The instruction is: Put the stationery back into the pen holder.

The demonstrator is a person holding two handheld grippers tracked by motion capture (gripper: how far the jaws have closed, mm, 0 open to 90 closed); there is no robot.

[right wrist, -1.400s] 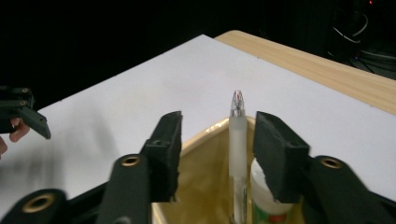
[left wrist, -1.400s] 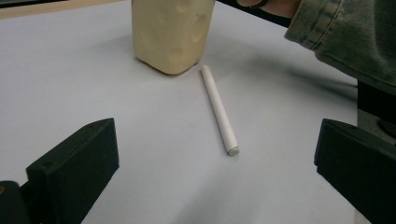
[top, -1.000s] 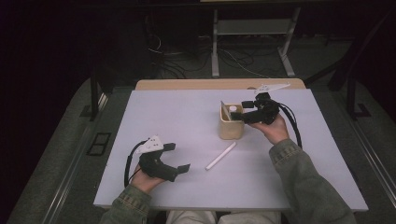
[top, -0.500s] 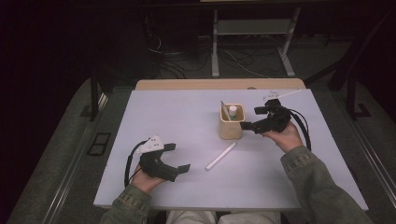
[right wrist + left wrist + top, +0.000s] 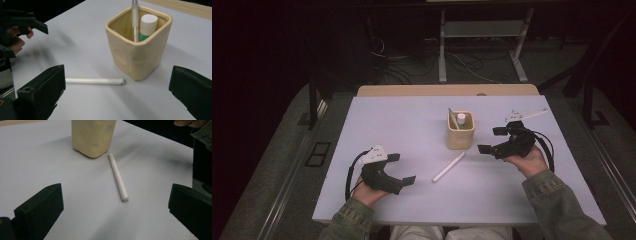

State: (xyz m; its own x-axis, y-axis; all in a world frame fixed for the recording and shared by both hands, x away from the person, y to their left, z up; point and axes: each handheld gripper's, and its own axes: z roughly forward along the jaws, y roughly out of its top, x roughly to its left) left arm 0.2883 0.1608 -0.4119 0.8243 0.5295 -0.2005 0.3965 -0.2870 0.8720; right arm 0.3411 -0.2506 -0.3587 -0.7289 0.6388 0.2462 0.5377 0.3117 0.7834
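The white stick (image 5: 449, 167) lies flat on the table (image 5: 412, 125), its long axis slanting from the cream holder (image 5: 460, 132) toward the left gripper (image 5: 404, 170) — slightly nearer than the right gripper (image 5: 492, 141) — both wide open, empty.

Close ahead, a cream square cup (image 5: 140, 47) upright on the pale table (image 5: 82, 37), holding a slim grey pen (image 5: 135, 20) and a white-capped green tube (image 5: 147, 26). Just beside its base, a white stick (image 5: 94, 81) lying flat, one end near the cup's corner. Own black jaws wide apart, nothing between them. At far left, the other gripper (image 5: 20, 25) in a hand.
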